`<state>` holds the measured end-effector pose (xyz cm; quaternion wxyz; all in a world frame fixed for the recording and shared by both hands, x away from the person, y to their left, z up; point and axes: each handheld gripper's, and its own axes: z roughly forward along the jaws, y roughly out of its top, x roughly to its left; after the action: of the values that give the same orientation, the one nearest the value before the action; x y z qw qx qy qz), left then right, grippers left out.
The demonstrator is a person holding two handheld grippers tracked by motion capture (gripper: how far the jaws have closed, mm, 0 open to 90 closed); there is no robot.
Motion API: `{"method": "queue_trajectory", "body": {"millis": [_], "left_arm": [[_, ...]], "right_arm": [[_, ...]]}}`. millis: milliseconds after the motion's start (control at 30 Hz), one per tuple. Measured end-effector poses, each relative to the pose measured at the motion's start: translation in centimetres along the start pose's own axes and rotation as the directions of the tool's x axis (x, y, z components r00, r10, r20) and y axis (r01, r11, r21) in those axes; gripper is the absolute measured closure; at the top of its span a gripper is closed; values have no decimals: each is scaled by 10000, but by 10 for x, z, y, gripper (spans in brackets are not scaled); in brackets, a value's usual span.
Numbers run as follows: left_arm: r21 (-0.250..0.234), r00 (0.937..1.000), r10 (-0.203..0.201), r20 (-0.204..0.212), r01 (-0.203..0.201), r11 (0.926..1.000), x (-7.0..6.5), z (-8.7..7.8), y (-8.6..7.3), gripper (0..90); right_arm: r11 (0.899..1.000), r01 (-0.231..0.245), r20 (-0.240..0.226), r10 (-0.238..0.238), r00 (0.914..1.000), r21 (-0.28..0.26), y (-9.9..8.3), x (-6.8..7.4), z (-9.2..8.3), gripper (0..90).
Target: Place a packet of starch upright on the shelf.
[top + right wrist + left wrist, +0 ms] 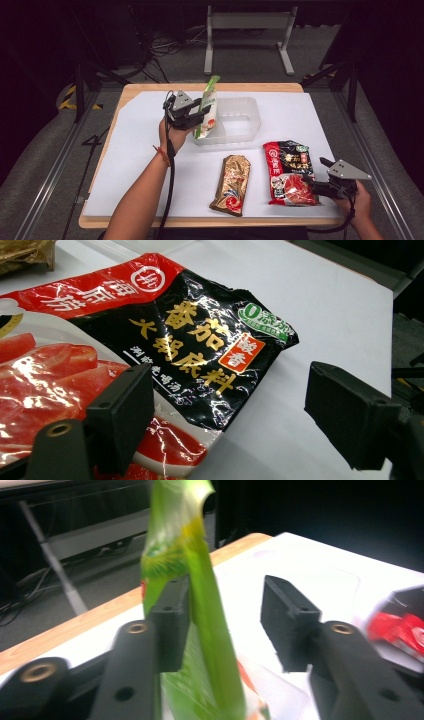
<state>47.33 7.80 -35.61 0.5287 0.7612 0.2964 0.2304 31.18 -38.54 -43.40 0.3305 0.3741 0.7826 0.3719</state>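
A green snack packet [208, 105] stands upright at the left end of a clear plastic tub [242, 120]. My left gripper [202, 112] is open around it. In the left gripper view the packet [192, 590] leans on the left jaw, and a wide gap separates it from the right jaw. A red and black soup-base packet [290, 170] lies flat at the front right. My right gripper [312, 183] rests open at that packet's near right corner. In the right gripper view the packet [165, 340] lies ahead of the left jaw, with bare white sheet between the jaws.
A gold packet [232, 184] lies flat on the white sheet [145, 165] between my arms; its corner [22, 252] appears in the right gripper view. The wooden table edge [200, 221] runs along the front. A metal frame stands beyond the table.
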Motion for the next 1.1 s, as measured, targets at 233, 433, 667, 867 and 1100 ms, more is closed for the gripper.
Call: {"method": "queue_trajectory", "body": {"millis": [233,433,667,867,1100], "left_arm": [[323,9943,996,377,-1008,9944,-11,-15,-10,508],[1708,9683,2456,453,-2497,9531,-26,-12,-26,710],[2750,9600,2762,462,-2780,9204,-22,4,-38,865],[3084,9624,2607,762,-2714,9117,-21,18,-37,900],[3682,9513,2953,880,-3065,8778,-23,30,-35,900]], "right_arm": [[10000,6,50,-6,10000,-18,0,0,0,197],[10000,96,132,-96,9999,-1,0,1,0,196],[9999,105,135,-105,9999,6,0,1,0,196],[9999,99,142,-99,9998,18,0,1,0,196],[9999,116,120,-116,9999,2,0,1,0,196]]}}
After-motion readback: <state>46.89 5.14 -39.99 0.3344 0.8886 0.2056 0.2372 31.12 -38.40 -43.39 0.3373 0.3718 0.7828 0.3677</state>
